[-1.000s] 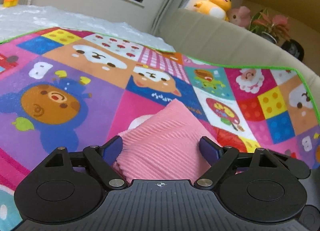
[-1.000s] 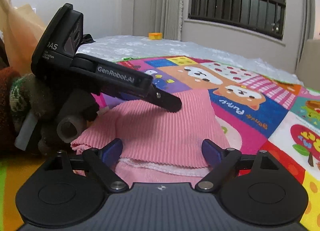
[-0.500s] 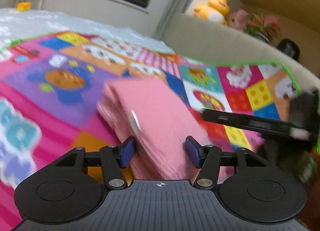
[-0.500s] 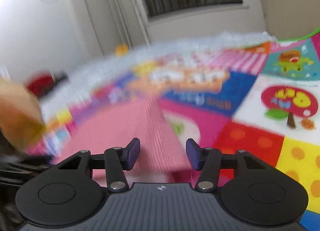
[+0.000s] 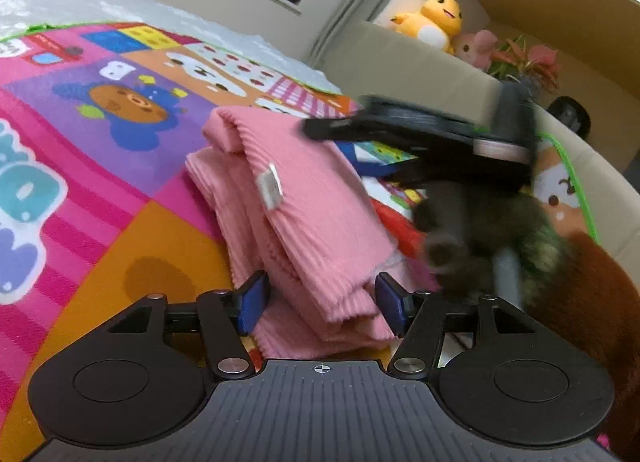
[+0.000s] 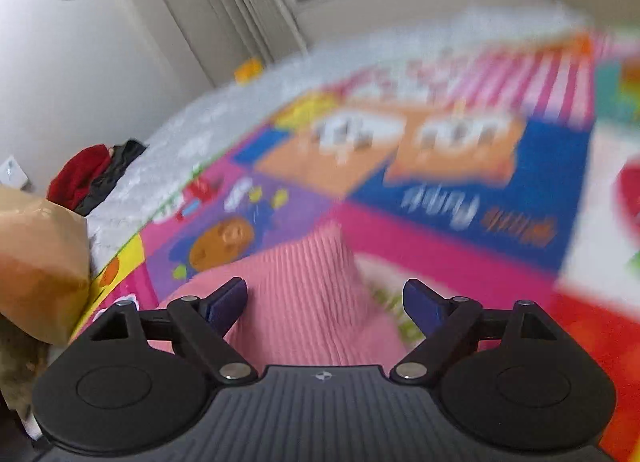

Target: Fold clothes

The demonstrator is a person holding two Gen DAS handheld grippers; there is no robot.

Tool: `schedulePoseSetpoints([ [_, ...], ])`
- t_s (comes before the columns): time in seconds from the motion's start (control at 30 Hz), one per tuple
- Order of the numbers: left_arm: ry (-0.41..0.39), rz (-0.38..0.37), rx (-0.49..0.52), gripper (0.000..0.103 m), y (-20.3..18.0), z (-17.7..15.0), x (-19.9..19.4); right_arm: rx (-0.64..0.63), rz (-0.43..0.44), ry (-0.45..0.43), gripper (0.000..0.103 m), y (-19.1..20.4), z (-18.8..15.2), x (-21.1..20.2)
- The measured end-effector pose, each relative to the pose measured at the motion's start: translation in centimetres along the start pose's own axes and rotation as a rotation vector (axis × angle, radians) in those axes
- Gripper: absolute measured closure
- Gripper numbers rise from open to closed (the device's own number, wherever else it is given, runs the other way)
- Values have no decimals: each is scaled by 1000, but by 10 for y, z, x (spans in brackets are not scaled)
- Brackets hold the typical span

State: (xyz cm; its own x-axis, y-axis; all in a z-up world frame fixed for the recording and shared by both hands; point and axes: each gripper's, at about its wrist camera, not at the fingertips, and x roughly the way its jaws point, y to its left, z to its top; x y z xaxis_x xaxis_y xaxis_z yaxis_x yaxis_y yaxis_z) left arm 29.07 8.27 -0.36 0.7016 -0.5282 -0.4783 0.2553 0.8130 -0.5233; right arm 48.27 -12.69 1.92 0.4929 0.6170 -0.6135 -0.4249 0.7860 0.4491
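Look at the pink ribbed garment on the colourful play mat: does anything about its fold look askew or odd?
Yes. The pink ribbed garment lies slantwise on the colourful play mat, its layers stepped rather than edge to edge. A small white label shows on top, and one end bunches into a hump.

The right view is smeared: the mat (image 6: 440,166) ahead of the jaws blurs, its lettering unreadable. In the left view the right gripper (image 5: 320,128) and gloved hand (image 5: 480,238) blur right of the jaws; the cloth's (image 5: 304,214) near end hides behind the gripper body
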Motion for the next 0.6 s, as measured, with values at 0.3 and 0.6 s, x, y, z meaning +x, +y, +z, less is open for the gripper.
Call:
schedulePoseSetpoints([
  [0.3,-9,61,72,43,7,21,23,-18,87,-116,68,-6,10,-41],
  [0.6,-44,-33,189,35,-11,34,7,-166,-135,-207,30,-11,-16,-83],
])
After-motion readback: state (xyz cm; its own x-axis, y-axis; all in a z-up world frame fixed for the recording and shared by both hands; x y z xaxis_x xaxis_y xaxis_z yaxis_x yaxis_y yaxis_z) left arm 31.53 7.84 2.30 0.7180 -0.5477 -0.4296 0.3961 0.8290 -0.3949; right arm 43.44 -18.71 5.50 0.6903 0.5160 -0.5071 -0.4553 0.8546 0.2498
